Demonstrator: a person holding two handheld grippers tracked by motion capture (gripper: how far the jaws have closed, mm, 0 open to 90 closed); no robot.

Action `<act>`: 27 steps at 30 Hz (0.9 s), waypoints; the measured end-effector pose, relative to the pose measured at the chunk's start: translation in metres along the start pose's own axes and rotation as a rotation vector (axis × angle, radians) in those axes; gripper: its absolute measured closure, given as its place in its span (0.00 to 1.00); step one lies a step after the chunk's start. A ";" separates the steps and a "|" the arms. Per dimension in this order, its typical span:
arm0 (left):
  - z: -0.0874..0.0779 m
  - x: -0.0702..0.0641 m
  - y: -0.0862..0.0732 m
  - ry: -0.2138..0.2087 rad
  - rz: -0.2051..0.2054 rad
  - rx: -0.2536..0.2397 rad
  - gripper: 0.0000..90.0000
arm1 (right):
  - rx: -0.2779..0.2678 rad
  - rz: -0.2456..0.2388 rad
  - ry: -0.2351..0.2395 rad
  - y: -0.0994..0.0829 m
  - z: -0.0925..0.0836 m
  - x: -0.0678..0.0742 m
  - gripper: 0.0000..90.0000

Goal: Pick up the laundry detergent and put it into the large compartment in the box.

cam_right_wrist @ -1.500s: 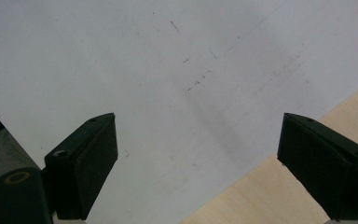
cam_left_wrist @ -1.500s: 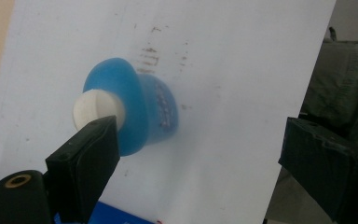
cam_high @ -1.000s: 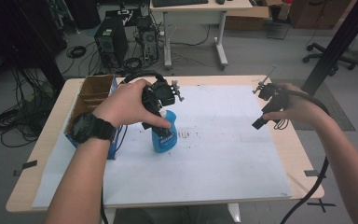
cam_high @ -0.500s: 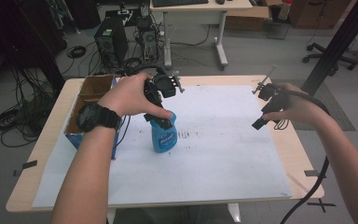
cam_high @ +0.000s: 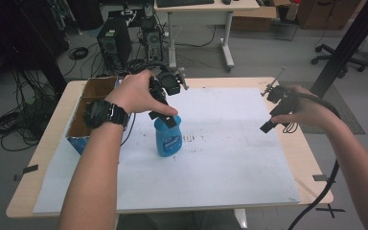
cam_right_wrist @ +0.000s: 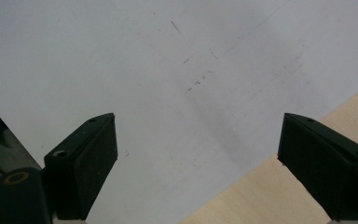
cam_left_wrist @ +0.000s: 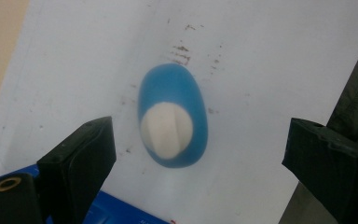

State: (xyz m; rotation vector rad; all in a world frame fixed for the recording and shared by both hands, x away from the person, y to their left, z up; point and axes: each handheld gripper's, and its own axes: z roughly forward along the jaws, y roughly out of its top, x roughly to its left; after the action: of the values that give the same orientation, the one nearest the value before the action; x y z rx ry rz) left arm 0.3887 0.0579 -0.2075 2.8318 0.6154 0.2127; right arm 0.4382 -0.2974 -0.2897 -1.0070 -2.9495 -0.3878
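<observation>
A blue bottle (cam_high: 168,137) with a white cap stands upright on the white paper (cam_high: 220,163) left of the table's middle. My left gripper (cam_high: 164,115) hovers just above it, pointing straight down. In the left gripper view the bottle (cam_left_wrist: 186,93) and its cap (cam_left_wrist: 166,130) lie between the wide-apart jaws, and this gripper (cam_left_wrist: 198,158) is open and touches nothing. My right gripper (cam_high: 270,120) hangs over the paper's right side, far from the bottle. In the right gripper view that gripper (cam_right_wrist: 196,163) is open over bare paper (cam_right_wrist: 168,70).
An open cardboard box (cam_high: 84,115) with a blue side sits at the table's left edge. The wooden table edge (cam_right_wrist: 270,196) runs close under the right gripper. Computer towers (cam_high: 112,40), cables and a desk stand on the floor behind; a black post (cam_high: 345,48) rises at right.
My left gripper has risen off the bottle and moved slightly back, leaving the bottle standing by itself. The right gripper has held still.
</observation>
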 end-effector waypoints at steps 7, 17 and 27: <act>0.003 0.005 0.002 -0.002 -0.012 0.009 0.09 | 0.002 0.002 -0.001 -0.001 0.000 -0.001 0.13; 0.004 0.007 0.004 -0.005 -0.014 0.020 0.08 | 0.006 0.005 -0.004 -0.002 0.000 -0.002 0.13; 0.006 0.006 0.005 -0.010 -0.014 0.022 0.08 | 0.010 0.011 -0.006 -0.004 0.000 -0.002 0.13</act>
State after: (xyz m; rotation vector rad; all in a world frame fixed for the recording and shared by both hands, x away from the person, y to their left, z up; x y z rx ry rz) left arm 0.3974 0.0547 -0.2113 2.8470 0.6391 0.1905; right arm 0.4374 -0.3020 -0.2904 -1.0255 -2.9469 -0.3697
